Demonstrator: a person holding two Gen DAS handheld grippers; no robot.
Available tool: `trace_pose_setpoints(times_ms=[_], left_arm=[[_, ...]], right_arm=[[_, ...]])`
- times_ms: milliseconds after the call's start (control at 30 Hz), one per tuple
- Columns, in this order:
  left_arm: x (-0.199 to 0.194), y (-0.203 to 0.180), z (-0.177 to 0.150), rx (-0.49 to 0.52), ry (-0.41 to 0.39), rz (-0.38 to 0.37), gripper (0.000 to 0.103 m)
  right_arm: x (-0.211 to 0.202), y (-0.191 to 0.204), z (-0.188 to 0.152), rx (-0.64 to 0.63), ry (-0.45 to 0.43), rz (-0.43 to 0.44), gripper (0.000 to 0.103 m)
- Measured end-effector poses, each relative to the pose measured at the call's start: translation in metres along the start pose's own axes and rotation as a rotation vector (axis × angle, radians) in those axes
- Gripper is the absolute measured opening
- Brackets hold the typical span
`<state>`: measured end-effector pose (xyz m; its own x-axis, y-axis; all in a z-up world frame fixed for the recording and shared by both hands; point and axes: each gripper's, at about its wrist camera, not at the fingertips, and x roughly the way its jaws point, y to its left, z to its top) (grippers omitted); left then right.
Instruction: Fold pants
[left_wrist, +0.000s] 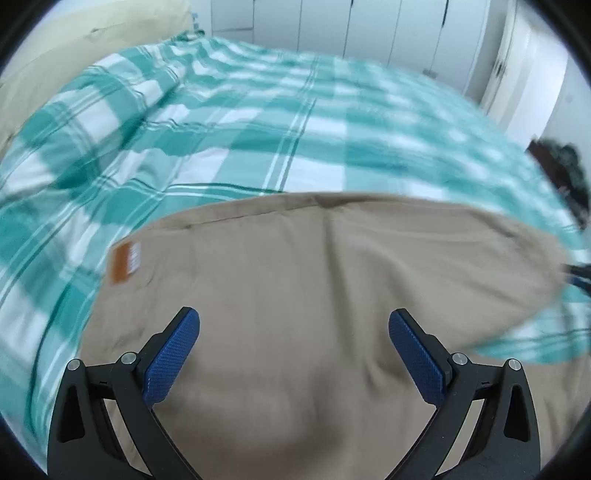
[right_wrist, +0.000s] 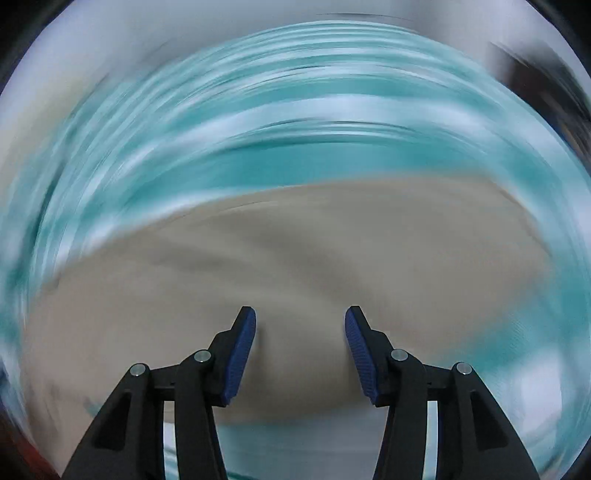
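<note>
1. Left side first: the left gripper (left_wrist: 294, 325) was spread wide, its blue pads (left_wrist: 173, 354) well apart with nothing pinched between them. It wasn't holding anything.
2. The tan pants (left_wrist: 314, 277) lay flat right under and ahead of those jaws, filling the lower half of the left wrist view. Fabric showed in the gap between the fingers, but neither pad pressed on it.
3. An orange label (left_wrist: 125, 262) sat on the pants off to the left of the left finger, near the cloth's edge.
4. The pants were spread on a teal-and-white checked bedspread (left_wrist: 221, 122), with a cream pillow (left_wrist: 74, 48) at the far left corner and white cupboard doors (left_wrist: 369, 29) beyond the bed.
5. Over on the right: the right gripper (right_wrist: 300, 325) was parted too, about halfway, gripping nothing.
6. That view was badly smeared, but the pants (right_wrist: 295, 258) clearly lay below and in front of its fingers, tan cloth in the gap, the bedspread (right_wrist: 295, 129) beyond it.
</note>
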<state>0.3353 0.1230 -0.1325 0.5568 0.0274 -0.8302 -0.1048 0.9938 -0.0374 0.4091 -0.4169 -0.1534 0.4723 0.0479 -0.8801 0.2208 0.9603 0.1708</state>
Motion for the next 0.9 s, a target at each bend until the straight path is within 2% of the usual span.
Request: trace_pose_setpoints(times_ms=[67, 100, 133, 167, 267, 300, 333, 367, 433, 467, 500, 533, 567, 600, 633, 667, 700, 733, 800, 867, 900], left_arm=[[0.045, -0.006, -0.006, 0.041, 0.065, 0.002, 0.102], [0.073, -0.009, -0.016, 0.084, 0.142, -0.027, 0.103], [0.087, -0.012, -0.03, 0.137, 0.13, -0.024, 0.102], [0.082, -0.013, -0.037, 0.157, 0.071, -0.031, 0.102], [0.077, -0.007, -0.038, 0.154, 0.08, -0.069, 0.102], [0.076, -0.007, -0.04, 0.168, 0.078, -0.076, 0.102], [0.075, -0.006, -0.041, 0.185, 0.079, -0.086, 0.102], [0.074, -0.006, -0.042, 0.191, 0.079, -0.093, 0.102], [0.074, -0.003, -0.043, 0.19, 0.074, -0.116, 0.102], [0.075, -0.001, -0.043, 0.189, 0.07, -0.118, 0.102], [0.075, -0.002, -0.045, 0.194, 0.061, -0.112, 0.102], [0.074, -0.002, -0.046, 0.198, 0.051, -0.105, 0.102], [0.076, -0.002, -0.046, 0.197, 0.044, -0.101, 0.102], [0.076, -0.002, -0.045, 0.196, 0.038, -0.098, 0.102], [0.077, -0.004, -0.044, 0.196, 0.033, -0.092, 0.103], [0.082, -0.005, -0.039, 0.199, 0.032, -0.084, 0.103], [0.082, -0.006, -0.038, 0.2, 0.031, -0.077, 0.103], [0.081, -0.007, -0.037, 0.201, 0.032, -0.065, 0.103], [0.077, -0.012, -0.035, 0.198, 0.046, -0.022, 0.103], [0.062, -0.018, -0.035, 0.183, 0.074, 0.046, 0.102], [0.045, -0.024, -0.039, 0.175, 0.074, 0.023, 0.102]], right_arm=[[-0.012, -0.075, -0.002, 0.215, -0.048, 0.0, 0.051], [-0.014, -0.101, -0.004, 0.286, -0.055, 0.011, 0.052], [-0.011, -0.126, -0.005, 0.362, -0.058, 0.047, 0.052], [-0.007, -0.134, -0.005, 0.396, -0.059, 0.077, 0.052], [0.024, -0.142, 0.006, 0.468, -0.031, 0.196, 0.052], [0.031, -0.14, 0.008, 0.467, -0.033, 0.197, 0.049], [0.035, -0.133, 0.016, 0.446, -0.044, 0.189, 0.04], [0.033, -0.126, 0.025, 0.403, -0.053, 0.175, 0.006], [0.02, -0.106, 0.051, 0.221, -0.118, 0.097, 0.006], [0.015, -0.099, 0.061, 0.089, -0.142, 0.01, 0.006], [0.019, -0.095, 0.065, -0.019, -0.128, -0.097, 0.008], [0.029, -0.097, 0.066, -0.055, -0.086, -0.16, 0.013], [0.044, -0.103, 0.064, -0.046, -0.011, -0.204, 0.03], [0.048, -0.11, 0.061, -0.007, 0.009, -0.21, 0.039], [0.042, -0.114, 0.058, 0.029, -0.023, -0.209, 0.045], [0.032, -0.115, 0.054, 0.067, -0.057, -0.222, 0.057], [0.021, -0.113, 0.048, 0.106, -0.097, -0.242, 0.064], [0.012, -0.112, 0.041, 0.118, -0.12, -0.245, 0.065], [-0.013, -0.1, 0.021, 0.105, -0.165, -0.225, 0.067], [-0.041, -0.072, -0.008, 0.04, -0.185, -0.109, 0.073], [-0.052, -0.048, -0.023, -0.008, -0.176, -0.013, 0.074]])
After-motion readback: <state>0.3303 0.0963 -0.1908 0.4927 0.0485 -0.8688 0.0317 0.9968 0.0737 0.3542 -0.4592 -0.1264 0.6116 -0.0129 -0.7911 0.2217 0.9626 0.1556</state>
